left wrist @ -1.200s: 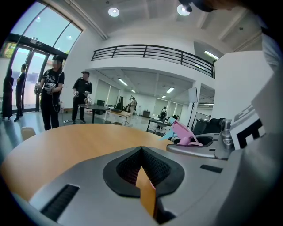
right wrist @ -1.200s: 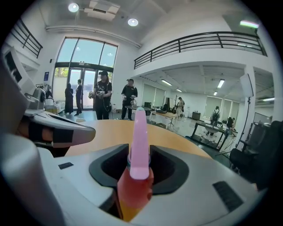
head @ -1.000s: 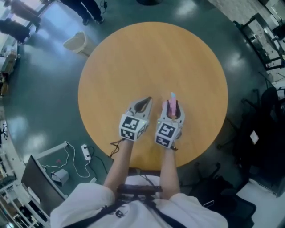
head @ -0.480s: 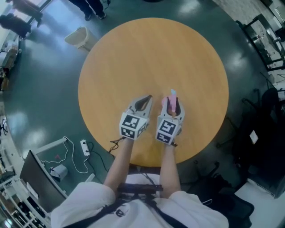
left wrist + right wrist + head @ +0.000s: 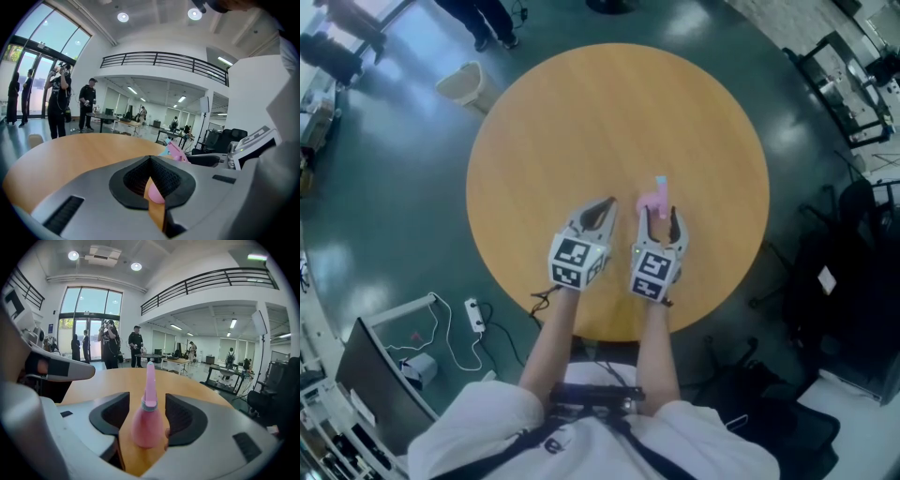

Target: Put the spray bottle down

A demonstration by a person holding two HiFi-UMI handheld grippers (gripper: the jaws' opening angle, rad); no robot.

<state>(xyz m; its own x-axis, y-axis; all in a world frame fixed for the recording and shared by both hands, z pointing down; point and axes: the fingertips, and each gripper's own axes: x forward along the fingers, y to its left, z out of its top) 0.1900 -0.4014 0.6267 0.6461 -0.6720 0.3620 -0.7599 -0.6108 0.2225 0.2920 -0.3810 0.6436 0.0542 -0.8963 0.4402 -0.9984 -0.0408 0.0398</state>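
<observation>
Head view: your right claw [image 5: 660, 216], just right of frame center, has just been opening, and its jaws now stand wide apart. The pink spray bottle [image 5: 654, 200] stands on the round table [image 5: 581, 122] at the jaw tips, a little below and right of the tabletop's middle. A second ago only the bottle's tip showed above narrower jaws; now more of it is clear of them. Your left claw [image 5: 607, 204] sits just left of it, looking much as before.

Left gripper view: your left claw [image 5: 151, 164] is closed and holds nothing. The bottle [image 5: 176, 152] peeks over its right jaw.

Right gripper view: the bottle [image 5: 147, 420] stands upright on the wood between the spread pads of your right claw [image 5: 147, 399]. There is a clear gap on the left, and the right pad is very close. I judge the bottle set down; you have only to draw back without tipping it.
</observation>
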